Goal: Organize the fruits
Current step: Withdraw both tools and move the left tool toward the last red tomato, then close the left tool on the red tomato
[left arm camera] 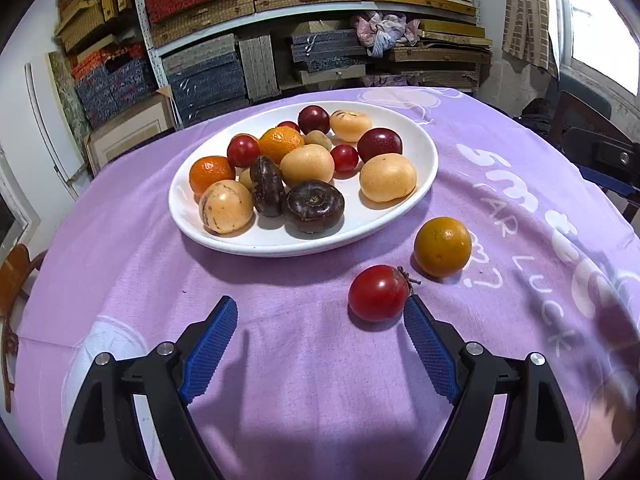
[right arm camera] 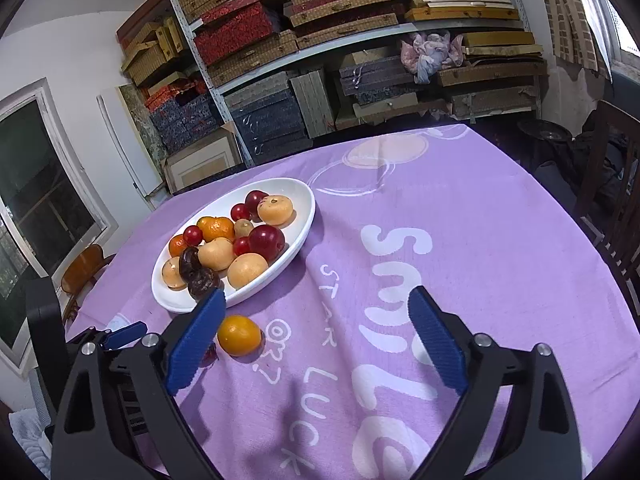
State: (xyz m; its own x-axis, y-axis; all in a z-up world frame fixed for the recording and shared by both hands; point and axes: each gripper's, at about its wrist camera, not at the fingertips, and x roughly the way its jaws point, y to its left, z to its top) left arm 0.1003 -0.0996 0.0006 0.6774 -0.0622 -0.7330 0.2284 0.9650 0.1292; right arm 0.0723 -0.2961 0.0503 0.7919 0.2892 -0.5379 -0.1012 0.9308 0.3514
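A white oval plate [left arm camera: 404, 212] on the purple tablecloth holds several fruits: oranges, red plums, pale yellow fruits and dark brown ones. A red fruit [left arm camera: 378, 293] with a stem lies on the cloth, just beyond my left gripper's right fingertip. An orange [left arm camera: 442, 246] lies behind it, off the plate. My left gripper [left arm camera: 320, 312] is open and empty. My right gripper [right arm camera: 316, 304] is open and empty above the cloth; the orange [right arm camera: 239, 335] lies beside its left finger, the red fruit [right arm camera: 210, 354] mostly hidden behind it. The plate [right arm camera: 304, 216] is at the left.
The round table's cloth [left arm camera: 280, 360] has white lettering on the right. Shelves of stacked boxes [left arm camera: 280, 20] stand behind the table. A dark chair [right arm camera: 616, 184] is at the right, a wooden chair [right arm camera: 82, 268] at the left. The left gripper [right arm camera: 120, 336] shows in the right wrist view.
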